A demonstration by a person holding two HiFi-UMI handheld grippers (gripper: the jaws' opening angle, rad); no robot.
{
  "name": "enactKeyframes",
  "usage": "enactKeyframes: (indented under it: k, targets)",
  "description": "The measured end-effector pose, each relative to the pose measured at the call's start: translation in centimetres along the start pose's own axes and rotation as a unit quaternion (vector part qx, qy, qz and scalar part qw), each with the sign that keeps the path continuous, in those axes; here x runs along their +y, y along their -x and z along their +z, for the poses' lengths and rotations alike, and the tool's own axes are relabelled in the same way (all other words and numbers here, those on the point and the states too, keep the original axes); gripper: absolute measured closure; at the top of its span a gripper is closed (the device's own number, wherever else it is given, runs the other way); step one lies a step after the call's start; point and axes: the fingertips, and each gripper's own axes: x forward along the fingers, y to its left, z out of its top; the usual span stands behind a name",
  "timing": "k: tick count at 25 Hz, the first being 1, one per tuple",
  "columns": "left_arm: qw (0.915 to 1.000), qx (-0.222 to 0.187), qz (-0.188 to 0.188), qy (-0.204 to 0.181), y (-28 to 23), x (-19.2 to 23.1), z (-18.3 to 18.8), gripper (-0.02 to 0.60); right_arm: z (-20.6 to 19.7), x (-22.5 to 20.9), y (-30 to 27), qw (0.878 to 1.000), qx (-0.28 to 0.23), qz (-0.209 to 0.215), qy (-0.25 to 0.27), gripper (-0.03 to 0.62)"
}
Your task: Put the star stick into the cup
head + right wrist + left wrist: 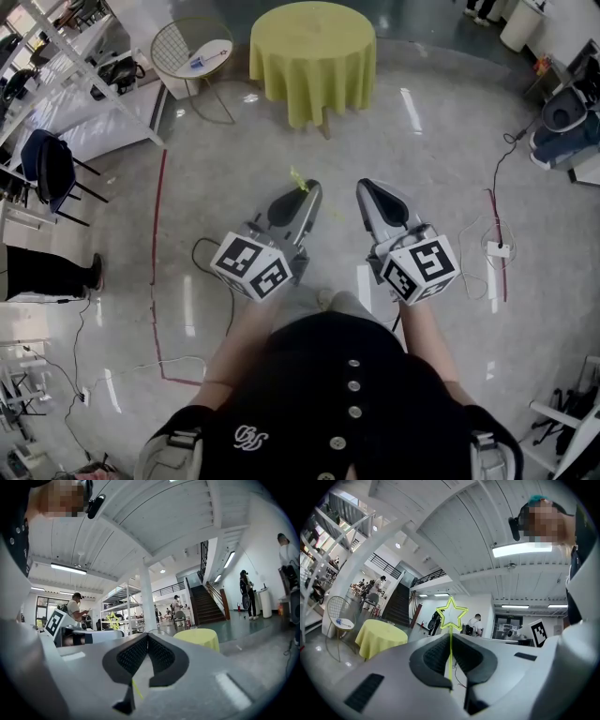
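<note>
The star stick (298,178) is a thin yellow-green rod with an outlined star (451,614) on top. My left gripper (451,637) is shut on the rod, and the star stands upright above the jaw tips. In the head view the left gripper (306,190) is held out over the floor in front of the person. The right gripper (367,189) is level with it, a short way to its right. In its own view the right gripper (148,635) has its jaw tips together with nothing between them. A small clear thing (193,627) stands on the yellow table, too small to tell.
A round table with a yellow cloth (312,52) stands ahead. Left of it is a wire-frame side table (192,52). A dark chair (47,164) and shelving line the left side. Red tape (159,234) and cables (497,248) lie on the glossy floor. People stand in the background.
</note>
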Motion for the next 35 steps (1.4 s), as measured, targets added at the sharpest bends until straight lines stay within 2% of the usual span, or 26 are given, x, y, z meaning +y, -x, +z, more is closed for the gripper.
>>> enactKeyframes:
  k: [8,15,21,35]
  targets:
    - [1.0,0.007,-0.001,0.004,-1.6,-0.2,-1.2,0.56,-1.4,-2.8,0.9,1.0,0.007,-0.014,-0.015,0.59]
    - [1.0,0.007,-0.006,0.004,-3.9,2.3,-1.0,0.56,-2.5,-3.7,-2.7,0.999,0.018,-0.003,-0.031,0.589]
    - [0.9998,0.015,-0.014,0.007,-7.3,6.3,-0.5,0.56,-2.6,-6.9,-6.8,0.999,0.016,-0.015,-0.037,0.589]
    - [0.9986,0.025,-0.045,0.013,-15.8,18.2,3.2,0.56,-0.2,-13.3,-21.0,0.998,0.008,-0.043,-0.037,0.59]
